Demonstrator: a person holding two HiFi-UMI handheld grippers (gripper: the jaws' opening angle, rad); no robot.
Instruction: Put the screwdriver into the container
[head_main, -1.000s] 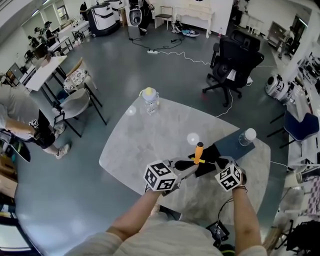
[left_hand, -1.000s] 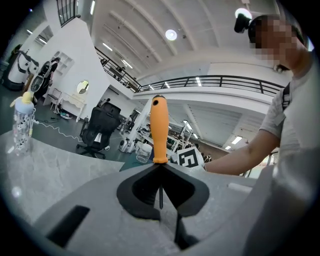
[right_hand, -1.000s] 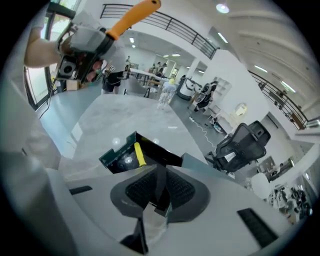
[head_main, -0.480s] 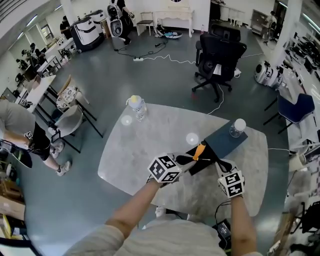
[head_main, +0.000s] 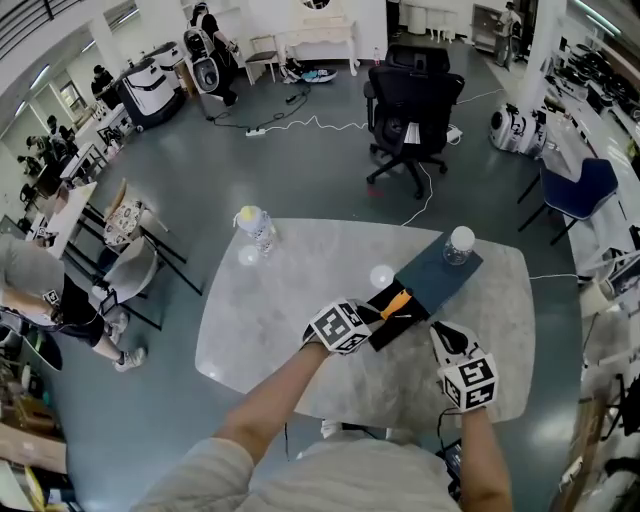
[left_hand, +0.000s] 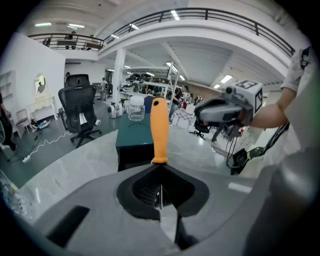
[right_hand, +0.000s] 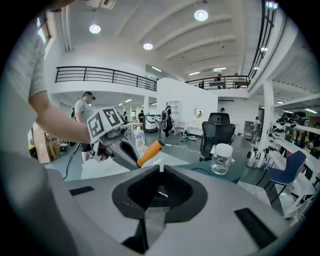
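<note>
The screwdriver (head_main: 397, 302) has an orange handle (left_hand: 160, 129) that sticks out forward past my left gripper's jaws. My left gripper (head_main: 378, 315) (left_hand: 160, 169) is shut on its thin metal shaft. The handle hangs over the near edge of the container (head_main: 436, 279) (left_hand: 134, 141), a dark teal box with a black front. My right gripper (head_main: 441, 332) (right_hand: 159, 172) is shut with nothing in it, to the right of and nearer me than the screwdriver. The right gripper view shows the left gripper (right_hand: 122, 145) holding the screwdriver (right_hand: 150, 152).
A glass jar with a white lid (head_main: 458, 242) (right_hand: 220, 159) stands on the container's far end. A bottle (head_main: 252, 226) stands at the marble table's (head_main: 260, 320) far left. A black office chair (head_main: 408, 100) is on the floor beyond the table.
The screwdriver's handle has tipped from upright to pointing at the container, carried by my left gripper. My right gripper has drawn back from the screwdriver. The head view has shifted.
</note>
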